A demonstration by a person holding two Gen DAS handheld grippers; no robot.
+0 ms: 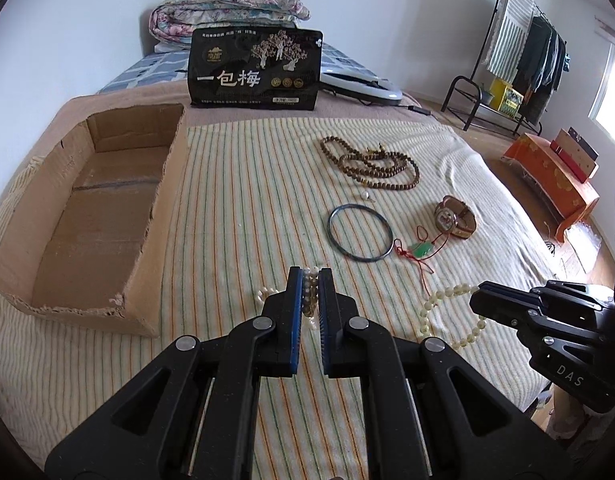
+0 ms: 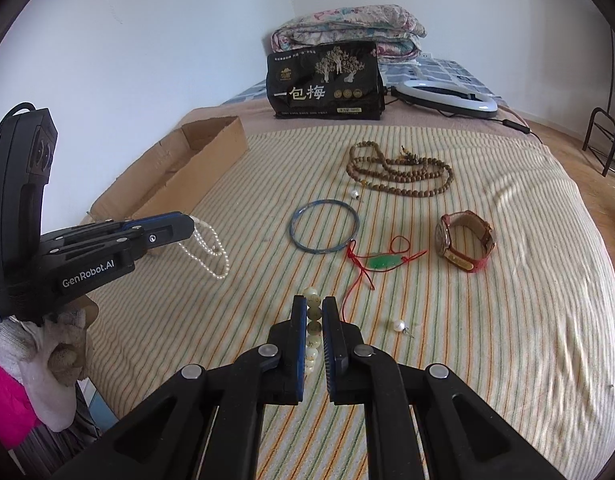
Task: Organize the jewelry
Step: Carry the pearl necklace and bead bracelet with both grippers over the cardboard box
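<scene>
My left tool (image 1: pixel 310 280) is clenched on a pearl strand (image 2: pixel 209 248) and my right tool (image 2: pixel 314 312) on a pale bead bracelet (image 1: pixel 447 312), both above the bed, with the cardboard box (image 1: pixel 91 216) at frame left, nearer my left.

On the bed (image 1: pixel 487 208) a striped towel (image 1: pixel 247 200) carries the jewelry. The cardboard box (image 1: pixel 163 216) lies along its left edge. Behind the towel stands a snack bag (image 1: pixel 255 68), with a folded quilt (image 1: pixel 227 10) behind it and a ring light (image 1: pixel 361 82) to its right. The wooden bead necklace (image 1: pixel 371 162) lies farthest back; the bangle (image 1: pixel 360 232) lies before it, the jade pendant (image 1: pixel 423 249) right of the bangle, and the watch (image 1: pixel 455 218) right again.
</scene>
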